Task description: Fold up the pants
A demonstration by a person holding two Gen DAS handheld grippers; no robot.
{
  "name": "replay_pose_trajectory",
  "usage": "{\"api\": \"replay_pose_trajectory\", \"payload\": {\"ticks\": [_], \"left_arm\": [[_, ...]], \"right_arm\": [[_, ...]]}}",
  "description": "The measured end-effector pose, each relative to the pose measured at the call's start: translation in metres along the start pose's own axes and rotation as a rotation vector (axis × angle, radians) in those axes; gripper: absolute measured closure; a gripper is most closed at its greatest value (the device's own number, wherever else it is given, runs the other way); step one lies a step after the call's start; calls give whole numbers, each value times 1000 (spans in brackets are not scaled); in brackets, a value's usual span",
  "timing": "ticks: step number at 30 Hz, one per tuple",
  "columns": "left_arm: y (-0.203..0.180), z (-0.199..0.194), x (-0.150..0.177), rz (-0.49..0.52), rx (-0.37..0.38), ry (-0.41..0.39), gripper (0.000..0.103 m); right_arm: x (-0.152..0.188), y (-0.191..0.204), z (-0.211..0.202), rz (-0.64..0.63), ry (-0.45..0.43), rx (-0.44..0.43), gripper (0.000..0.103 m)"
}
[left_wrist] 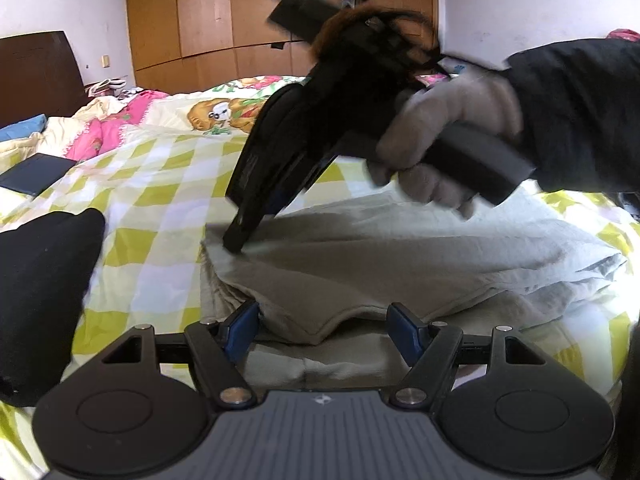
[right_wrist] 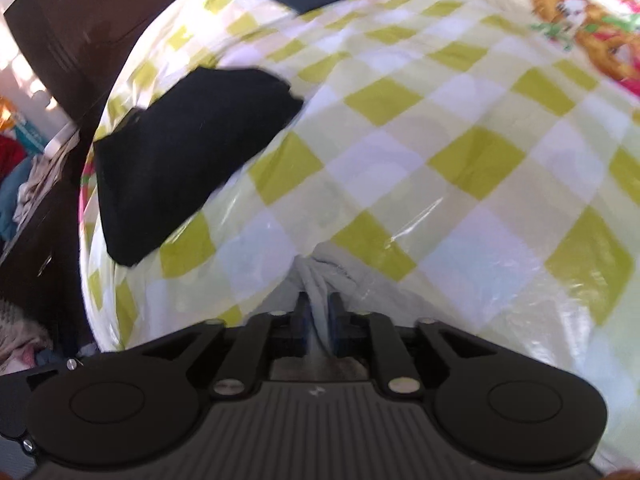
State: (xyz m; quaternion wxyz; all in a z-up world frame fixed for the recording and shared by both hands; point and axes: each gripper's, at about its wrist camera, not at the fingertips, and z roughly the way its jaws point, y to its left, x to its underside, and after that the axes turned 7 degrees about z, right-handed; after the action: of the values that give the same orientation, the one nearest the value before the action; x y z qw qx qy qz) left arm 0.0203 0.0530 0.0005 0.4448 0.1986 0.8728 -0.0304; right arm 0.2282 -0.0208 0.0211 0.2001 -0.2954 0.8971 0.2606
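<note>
Light grey-beige pants [left_wrist: 360, 256] lie folded on the checked bedsheet. My left gripper [left_wrist: 323, 322] is open, its blue pads either side of the near edge of the pants, not closed on it. My right gripper [left_wrist: 236, 240] comes down from the upper right in a gloved hand and meets the far left corner of the pants. In the right wrist view the right gripper [right_wrist: 318, 320] is shut on a bunched fold of the pants [right_wrist: 324, 276].
A black folded garment [left_wrist: 36, 292] lies left of the pants; it also shows in the right wrist view [right_wrist: 180, 156]. A dark flat object [left_wrist: 36, 174] sits farther left. The yellow-and-white checked bed [left_wrist: 160, 184] has a dark headboard and wooden wardrobe behind.
</note>
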Motion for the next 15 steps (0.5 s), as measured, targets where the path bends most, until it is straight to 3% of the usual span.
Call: {"api": "replay_pose_trajectory", "payload": {"ticks": [2, 7, 14, 15], "left_arm": [[2, -2, -1, -2, -34, 3, 20], [12, -11, -2, -26, -120, -14, 20], [8, -6, -26, 21, -59, -132, 19], [6, 1, -28, 36, -55, -121, 17]], "right_arm": [[6, 2, -26, -7, -70, 38, 54], [51, -2, -93, 51, -178, 182, 53], [159, -32, -148, 322, -201, 341, 51], [172, -37, -153, 353, -209, 370, 51]]}}
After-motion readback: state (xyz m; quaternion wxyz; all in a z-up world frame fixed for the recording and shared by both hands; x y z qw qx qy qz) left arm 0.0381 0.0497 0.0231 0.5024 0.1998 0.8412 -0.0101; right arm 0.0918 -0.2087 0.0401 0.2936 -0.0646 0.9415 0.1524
